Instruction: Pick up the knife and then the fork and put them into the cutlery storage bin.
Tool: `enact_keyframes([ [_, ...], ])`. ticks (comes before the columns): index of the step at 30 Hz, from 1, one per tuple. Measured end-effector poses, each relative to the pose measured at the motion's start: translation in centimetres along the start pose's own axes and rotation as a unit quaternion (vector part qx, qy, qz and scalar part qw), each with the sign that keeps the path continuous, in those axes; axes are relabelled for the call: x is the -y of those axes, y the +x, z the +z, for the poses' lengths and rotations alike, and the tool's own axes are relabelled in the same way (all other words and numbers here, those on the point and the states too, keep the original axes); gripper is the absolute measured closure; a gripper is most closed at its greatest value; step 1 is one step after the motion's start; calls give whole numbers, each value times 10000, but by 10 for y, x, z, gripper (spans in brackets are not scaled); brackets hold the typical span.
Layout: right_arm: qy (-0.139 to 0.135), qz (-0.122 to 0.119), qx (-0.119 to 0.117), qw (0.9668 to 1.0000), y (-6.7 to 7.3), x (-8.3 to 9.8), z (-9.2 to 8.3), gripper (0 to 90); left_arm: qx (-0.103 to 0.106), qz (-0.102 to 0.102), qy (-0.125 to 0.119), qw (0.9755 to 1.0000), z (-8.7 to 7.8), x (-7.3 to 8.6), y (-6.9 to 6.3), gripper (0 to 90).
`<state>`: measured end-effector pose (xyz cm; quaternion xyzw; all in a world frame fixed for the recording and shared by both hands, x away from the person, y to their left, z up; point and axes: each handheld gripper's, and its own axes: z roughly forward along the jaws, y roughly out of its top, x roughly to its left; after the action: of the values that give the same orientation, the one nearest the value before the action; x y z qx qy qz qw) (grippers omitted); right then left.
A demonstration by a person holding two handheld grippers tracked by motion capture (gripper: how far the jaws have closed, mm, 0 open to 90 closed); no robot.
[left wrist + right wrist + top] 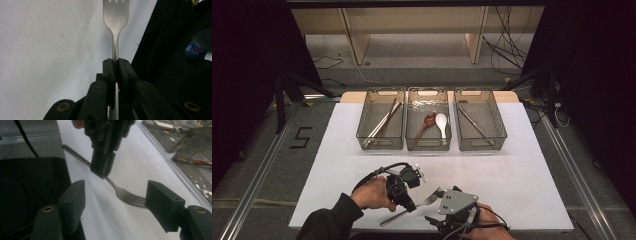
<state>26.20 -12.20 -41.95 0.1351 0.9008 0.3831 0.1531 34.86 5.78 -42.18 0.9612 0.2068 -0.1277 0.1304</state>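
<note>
High cam overhead; gripper cams close, share fork

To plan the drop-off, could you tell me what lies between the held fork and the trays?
Only bare white table separates the fork from the trays, in the high view.

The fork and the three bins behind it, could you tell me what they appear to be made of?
The fork, clamped in the left gripper, looks like brushed metal, probably stainless steel: grey with a soft sheen. The bins look like smoky translucent plastic, since the utensils inside show through their walls.
</note>
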Motion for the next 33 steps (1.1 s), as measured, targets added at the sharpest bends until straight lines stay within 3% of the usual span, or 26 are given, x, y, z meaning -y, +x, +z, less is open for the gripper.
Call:
enact_keyframes([
  [4,169,-359,6,9992,6,-1,8,386,37,135,76,9999,2,-5,-8,841],
  [12,519,-985,89,9937,13,2,19,469,48,327,265,9991,4,-11,-18,841],
  [15,575,-1047,146,9927,14,3,22,497,44,370,299,9989,5,-12,-19,841],
  [24,742,-1517,256,9853,18,7,27,603,83,499,363,9981,5,-17,-27,840],
  [33,837,-1799,385,9794,23,9,29,751,124,477,340,9982,4,-17,-29,840],
])
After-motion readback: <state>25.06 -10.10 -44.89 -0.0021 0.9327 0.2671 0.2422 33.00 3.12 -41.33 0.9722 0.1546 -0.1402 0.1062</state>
